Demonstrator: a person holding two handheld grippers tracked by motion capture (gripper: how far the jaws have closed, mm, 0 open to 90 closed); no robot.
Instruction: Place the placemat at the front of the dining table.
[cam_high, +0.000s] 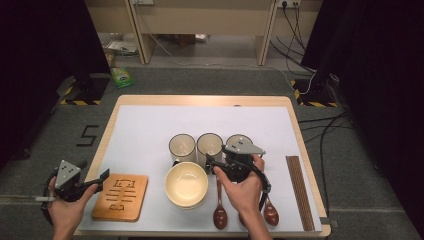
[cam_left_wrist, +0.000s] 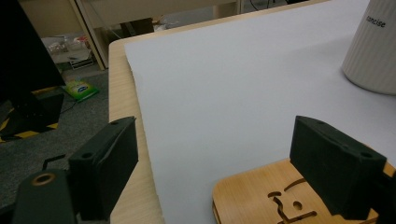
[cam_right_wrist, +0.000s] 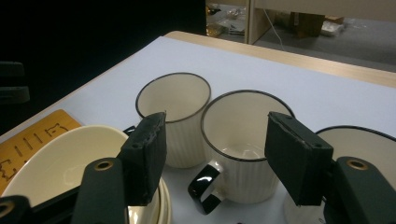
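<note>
White paper covers the wooden counter (cam_high: 300, 150), and on it sit a cream bowl (cam_high: 186, 184), three ribbed mugs in a row behind it, and a bamboo trivet (cam_high: 121, 197) near the left edge. The right hand-held gripper (cam_right_wrist: 212, 154) hovers with jaws wide apart and empty, lined up on the middle mug (cam_right_wrist: 246, 144). I'd guess a mug pickup is starting; next it must drop over the rim or handle and close. The left hand-held gripper (cam_left_wrist: 215, 172) waits open and empty over the trivet's corner. Two wooden spoons (cam_high: 220, 212) lie near the front edge.
</note>
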